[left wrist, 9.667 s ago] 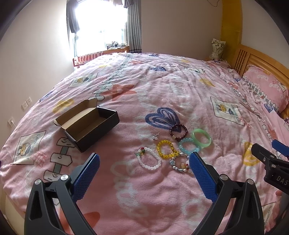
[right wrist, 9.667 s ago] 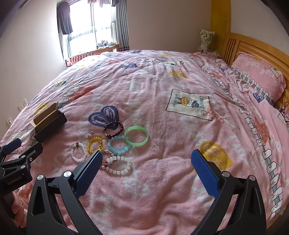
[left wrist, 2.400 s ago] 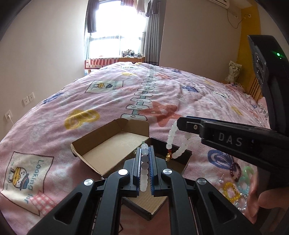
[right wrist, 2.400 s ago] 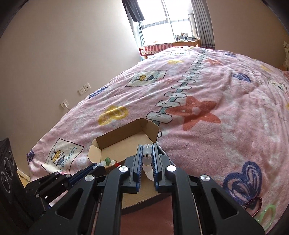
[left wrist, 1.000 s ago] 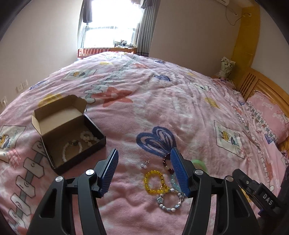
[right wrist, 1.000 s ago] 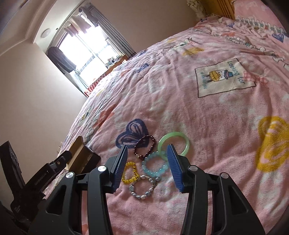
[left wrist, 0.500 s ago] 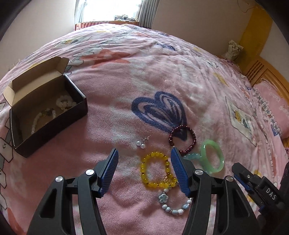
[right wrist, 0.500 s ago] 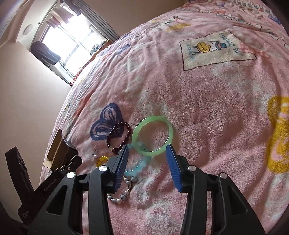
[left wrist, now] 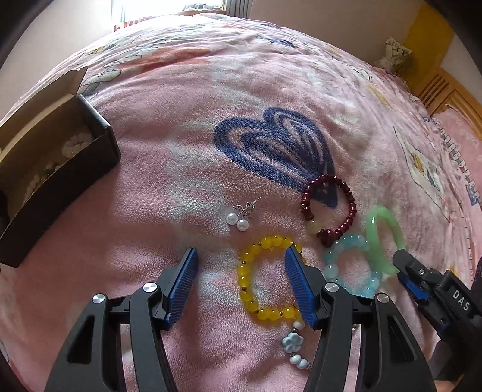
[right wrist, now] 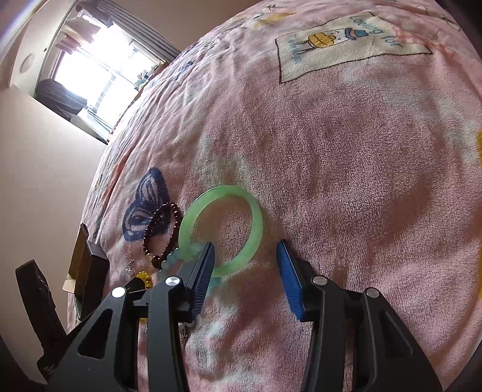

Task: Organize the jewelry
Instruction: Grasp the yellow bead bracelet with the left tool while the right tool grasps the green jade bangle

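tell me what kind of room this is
Most likely a bedroom. The jewelry lies on a pink cartoon-print bedspread over a large bed, a wooden headboard stands at its far end, and a curtained window lets in daylight.

**Two wrist cameras, one patch of pink bedspread**

The left wrist fisheye looks steeply down from close above the pink fleece bedspread (left wrist: 168,169), facing up the bed toward the bright window (left wrist: 168,4) at the frame's top. Its own blue-padded left gripper (left wrist: 241,285) fills the lower edge, and the black right gripper (left wrist: 421,283) intrudes at lower right. The right wrist fisheye sits nearer still and rolled sideways, so the window (right wrist: 99,72) lies upper left. Both views share the translucent green bangle (left wrist: 384,238) (right wrist: 223,229), the dark red bead bracelet (left wrist: 330,209) (right wrist: 161,232), the navy heart print (left wrist: 277,147) (right wrist: 146,205) and the black cardboard box (left wrist: 57,193) (right wrist: 89,273) at left.
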A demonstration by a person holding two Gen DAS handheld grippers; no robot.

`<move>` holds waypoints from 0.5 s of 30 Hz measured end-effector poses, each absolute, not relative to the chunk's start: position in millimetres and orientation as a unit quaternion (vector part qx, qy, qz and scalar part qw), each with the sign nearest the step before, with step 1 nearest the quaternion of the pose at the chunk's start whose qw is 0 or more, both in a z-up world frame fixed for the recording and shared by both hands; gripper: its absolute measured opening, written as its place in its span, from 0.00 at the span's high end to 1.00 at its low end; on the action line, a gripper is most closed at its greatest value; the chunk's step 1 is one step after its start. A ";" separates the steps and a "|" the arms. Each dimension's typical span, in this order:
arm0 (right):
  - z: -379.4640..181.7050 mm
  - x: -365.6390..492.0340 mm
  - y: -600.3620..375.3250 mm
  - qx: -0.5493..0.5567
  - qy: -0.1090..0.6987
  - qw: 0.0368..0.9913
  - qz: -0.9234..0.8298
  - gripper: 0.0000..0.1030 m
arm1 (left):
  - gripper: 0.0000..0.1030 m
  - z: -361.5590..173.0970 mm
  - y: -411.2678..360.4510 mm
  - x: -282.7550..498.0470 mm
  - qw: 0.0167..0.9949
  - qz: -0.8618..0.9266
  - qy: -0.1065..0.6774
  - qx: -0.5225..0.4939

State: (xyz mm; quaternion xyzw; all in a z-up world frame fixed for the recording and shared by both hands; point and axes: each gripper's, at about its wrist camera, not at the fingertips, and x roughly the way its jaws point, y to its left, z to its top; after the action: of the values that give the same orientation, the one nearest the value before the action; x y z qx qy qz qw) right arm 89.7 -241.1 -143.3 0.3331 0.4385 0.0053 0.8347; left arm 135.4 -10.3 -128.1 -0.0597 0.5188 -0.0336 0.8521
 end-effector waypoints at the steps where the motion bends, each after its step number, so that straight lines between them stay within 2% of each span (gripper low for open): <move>1: -142.9 90.1 -240.8 0.333 0.436 0.836 0.006 0.58 | 0.41 -128.3 -11.0 135.6 0.853 -0.033 0.518 -0.056; 3: -142.6 89.9 -241.1 0.330 0.433 0.839 0.007 0.59 | 0.41 -129.7 -11.3 135.4 0.854 -0.031 0.516 -0.053; 7: -144.9 90.8 -234.9 0.309 0.423 0.852 -0.011 0.70 | 0.42 -133.8 -15.0 134.4 0.861 -0.021 0.507 -0.041; 10: -146.0 91.4 -232.2 0.306 0.419 0.855 -0.018 0.77 | 0.51 -133.0 -21.5 132.8 0.866 -0.015 0.500 -0.016; 15: -146.6 87.3 -241.9 0.329 0.411 0.850 -0.018 0.83 | 0.72 -130.5 -15.3 132.6 0.869 -0.011 0.495 -0.022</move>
State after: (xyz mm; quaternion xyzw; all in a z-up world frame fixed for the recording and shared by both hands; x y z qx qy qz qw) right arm 87.3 -241.9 -146.6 0.3293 0.4113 -0.0176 0.8498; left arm 132.6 -15.3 -130.5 -0.0223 0.4946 -0.0113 0.8687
